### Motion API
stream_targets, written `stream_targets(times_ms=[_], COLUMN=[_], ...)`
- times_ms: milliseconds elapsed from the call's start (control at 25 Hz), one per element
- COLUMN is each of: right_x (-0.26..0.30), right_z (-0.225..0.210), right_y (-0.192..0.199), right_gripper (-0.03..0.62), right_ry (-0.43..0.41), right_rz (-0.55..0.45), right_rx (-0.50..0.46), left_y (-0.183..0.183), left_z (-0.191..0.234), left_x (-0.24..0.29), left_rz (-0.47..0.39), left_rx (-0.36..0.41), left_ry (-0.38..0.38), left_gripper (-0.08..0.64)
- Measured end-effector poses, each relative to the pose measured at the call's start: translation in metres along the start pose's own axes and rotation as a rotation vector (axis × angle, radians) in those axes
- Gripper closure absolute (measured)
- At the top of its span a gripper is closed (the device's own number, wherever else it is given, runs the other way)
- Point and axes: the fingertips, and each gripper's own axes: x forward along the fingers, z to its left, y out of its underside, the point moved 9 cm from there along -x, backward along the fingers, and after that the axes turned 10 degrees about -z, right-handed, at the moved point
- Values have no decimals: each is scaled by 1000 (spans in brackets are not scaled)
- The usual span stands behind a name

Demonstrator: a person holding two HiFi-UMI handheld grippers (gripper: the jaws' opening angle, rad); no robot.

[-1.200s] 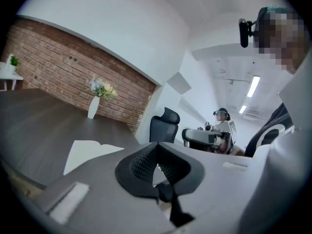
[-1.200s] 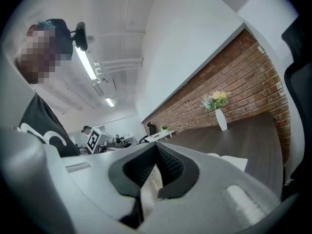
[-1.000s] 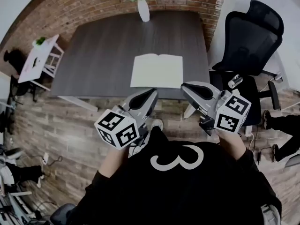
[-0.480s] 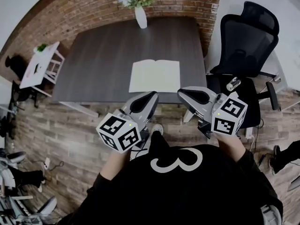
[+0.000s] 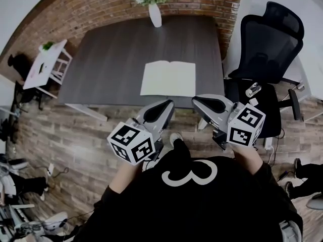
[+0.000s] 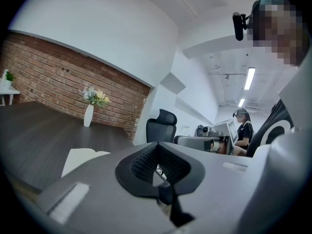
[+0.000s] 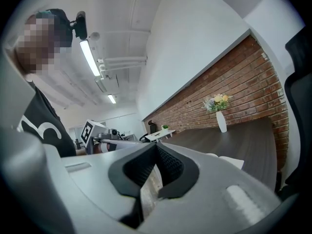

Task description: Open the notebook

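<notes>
a dark wooden table [image 5: 116, 59] stands against a red brick wall [image 5: 91, 6] on the far side, with a white vase of flowers [image 5: 155, 13] at its far edge. a black office chair [image 5: 267, 39] sits to its right, a small white side table [image 5: 45, 64] to its left. the floor [image 5: 65, 130] is grey-brown planks. strip lights [image 6: 249, 78] glow on the white ceiling.

Left gripper [image 5: 165, 105] and right gripper [image 5: 198, 100] level, seemingly closed.

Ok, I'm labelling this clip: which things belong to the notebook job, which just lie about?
Job: notebook, lying open; left claw and right claw, both shut, empty.
Lying about: vase of flowers; office chair; white side table.
</notes>
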Motion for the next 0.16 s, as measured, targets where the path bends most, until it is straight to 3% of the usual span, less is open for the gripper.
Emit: stream_targets(times_ms=[160], right_x=[-4], right_z=[4], right_y=[2], right_gripper=[591], right_ry=[-5], right_rz=[-6], right_rx=[-6], left_y=[3], left_z=[-6], left_x=[-5], left_rz=[-4], left_rx=[-1], left_ry=[-8], left_gripper=[543])
